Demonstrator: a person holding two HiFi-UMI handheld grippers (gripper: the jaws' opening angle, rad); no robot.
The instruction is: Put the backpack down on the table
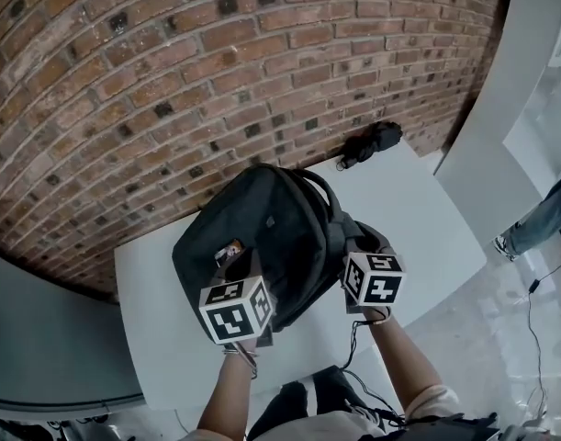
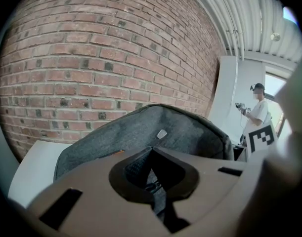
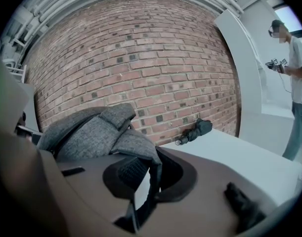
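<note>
**First:** Backpack (image 1: 262,237), then. What had hold of it?

**Second:** Both claws did. The left claw (image 2: 154,184) was pinched tight on a dark webbing strap (image 2: 159,194), which ran up through the narrow gap between its jaws. The right claw (image 3: 143,181) was closed as well, its jaws nearly together on a padded shoulder strap (image 3: 136,149). Grey fabric was bunched over the top of that one.

**First:** And behind the claws?

**Second:** Each claw carried its marker cube, the left cube (image 1: 236,310) and the right cube (image 1: 372,278). The person's left forearm (image 1: 227,393) and right forearm (image 1: 404,356) reached forward to them from the near edge.

**First:** Where was the bag itself?

**Second:** It hung between the two claws over the middle of the white desk (image 1: 427,228). It was dark grey and bulky, with its shoulder straps on the right claw's side. I couldn't tell from where I stood whether its base touched the desk.

**First:** Was there anything else about?

**Second:** A small black bundle (image 1: 372,141) lay at the far end of the desk, close to the foot of the brick wall (image 1: 170,72) and well apart from the bag. Off to the right another person (image 3: 295,78) stood on the floor, holding something in front of them.
</note>
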